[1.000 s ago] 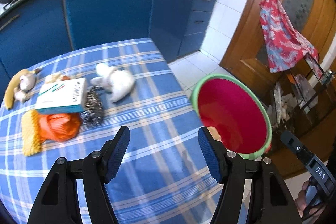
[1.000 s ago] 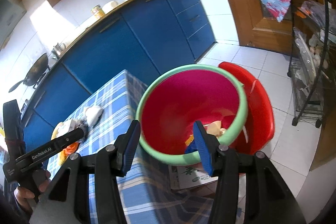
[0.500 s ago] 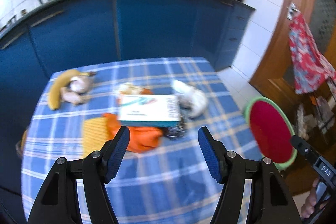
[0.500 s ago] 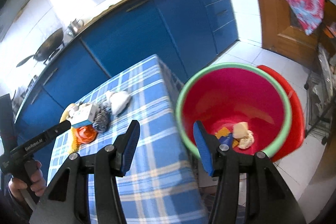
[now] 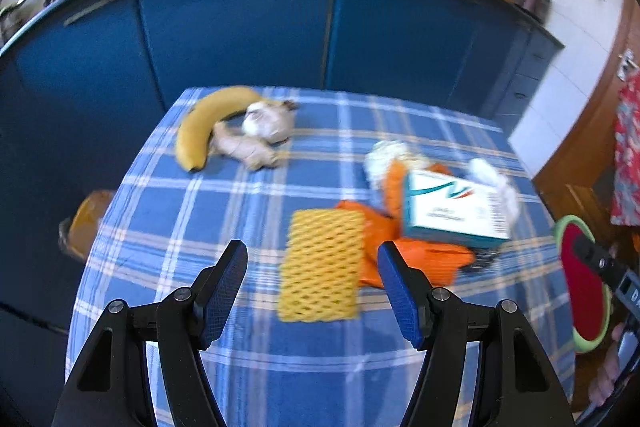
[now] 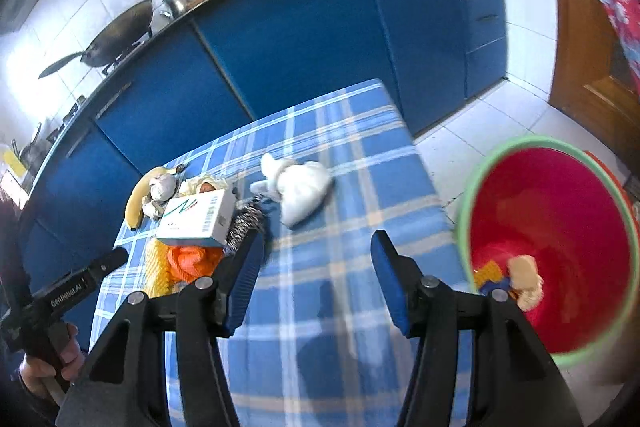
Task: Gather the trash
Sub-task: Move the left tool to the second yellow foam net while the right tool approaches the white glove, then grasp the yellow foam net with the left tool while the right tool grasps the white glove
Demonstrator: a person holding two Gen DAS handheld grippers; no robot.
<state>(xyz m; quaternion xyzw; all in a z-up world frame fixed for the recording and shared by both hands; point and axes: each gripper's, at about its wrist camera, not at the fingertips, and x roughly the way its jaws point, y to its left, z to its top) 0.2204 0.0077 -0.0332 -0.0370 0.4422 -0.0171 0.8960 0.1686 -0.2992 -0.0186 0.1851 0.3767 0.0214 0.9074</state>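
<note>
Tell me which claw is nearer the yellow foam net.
Left. The left claw hangs open just above and short of the yellow foam net; the right claw, also open, hangs off to the net's right.

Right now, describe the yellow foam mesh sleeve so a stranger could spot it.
On the blue plaid tablecloth, find the trash pile under the white-and-teal cardboard box. The yellow foam mesh sleeve lies flat beside the crumpled orange bag, the only honeycomb-patterned rectangle there.
</note>
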